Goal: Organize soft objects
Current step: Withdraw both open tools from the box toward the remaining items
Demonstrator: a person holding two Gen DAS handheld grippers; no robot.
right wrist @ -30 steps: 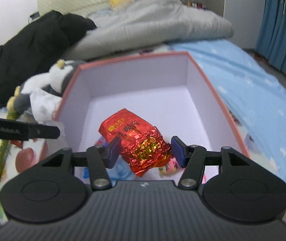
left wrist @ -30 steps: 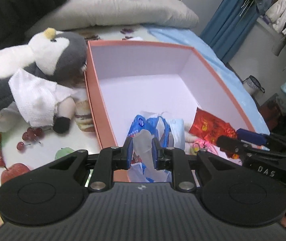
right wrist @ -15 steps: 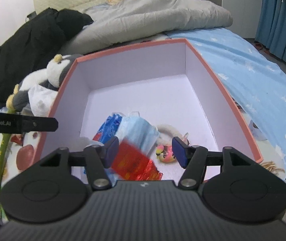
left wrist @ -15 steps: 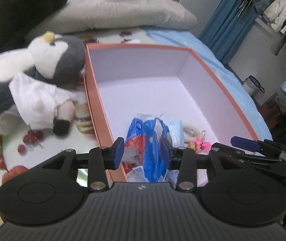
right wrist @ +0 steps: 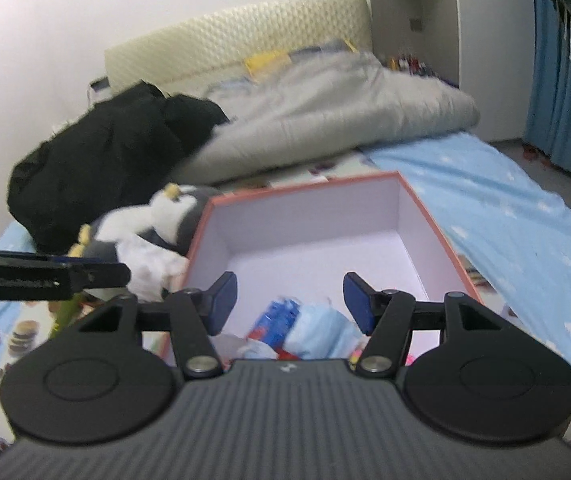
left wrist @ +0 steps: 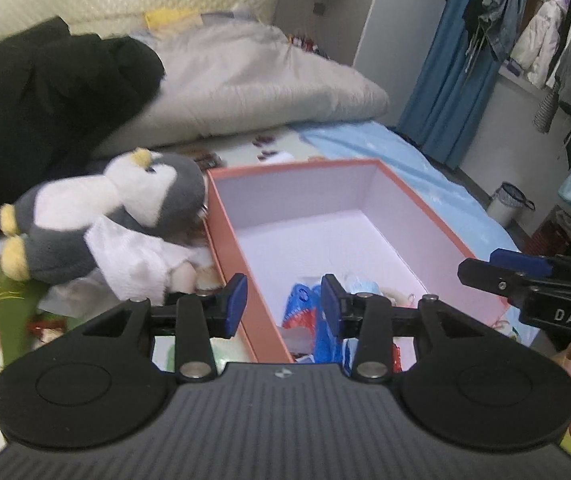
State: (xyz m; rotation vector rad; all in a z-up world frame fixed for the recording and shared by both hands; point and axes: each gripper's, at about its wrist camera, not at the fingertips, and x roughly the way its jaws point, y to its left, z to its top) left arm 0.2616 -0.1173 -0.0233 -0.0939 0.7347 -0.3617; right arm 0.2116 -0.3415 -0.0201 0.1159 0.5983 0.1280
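Crinkled blue plastic packets (left wrist: 305, 320) and a pale blue face mask (right wrist: 321, 328) lie at the near end of the orange box (left wrist: 437, 216), just below and beyond both sets of jaws. The left gripper (left wrist: 283, 306) has just been opening and now stands parted with nothing between its pads, while the right gripper (right wrist: 289, 300) gapes wider, also empty. Left of the left jaws, a plush penguin (left wrist: 125, 208) leans against the box's outer wall.

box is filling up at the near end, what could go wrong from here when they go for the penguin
1. The penguin plush leans against the box wall; dragging it could shove the box.
2. The white cloth draped over the plush may slip off when it is lifted.
3. The blue packet and face mask are piled at the near end; a bulky plush dropped there could sit above the rim.
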